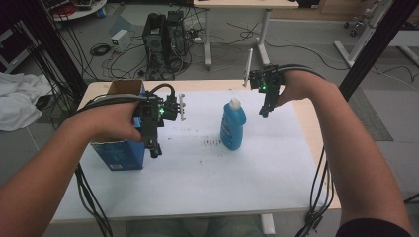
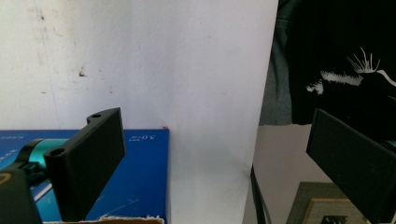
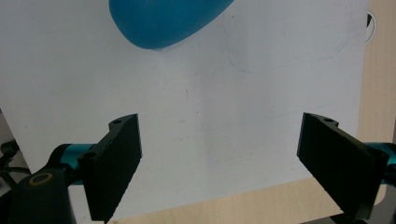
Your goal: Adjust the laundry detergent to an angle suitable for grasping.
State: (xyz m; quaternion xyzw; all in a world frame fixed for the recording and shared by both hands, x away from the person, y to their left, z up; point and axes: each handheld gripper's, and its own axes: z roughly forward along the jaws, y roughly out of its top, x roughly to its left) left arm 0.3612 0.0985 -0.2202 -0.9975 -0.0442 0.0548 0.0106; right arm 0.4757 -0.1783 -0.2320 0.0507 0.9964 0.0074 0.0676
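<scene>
Hovering wide open, each hand-held gripper grips nothing; high view adds bottle's cap.

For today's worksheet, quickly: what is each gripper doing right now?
Left gripper: jaws open, holding nothing, above the blue box.
Right gripper: jaws open, holding nothing.

The blue box carries small white print near its top edge in the left gripper view, but it appears upside down and too blurred to read for certain. The blue bottle has a label on its front in the high view, too small to make out. Nothing else bears legible writing.
</scene>
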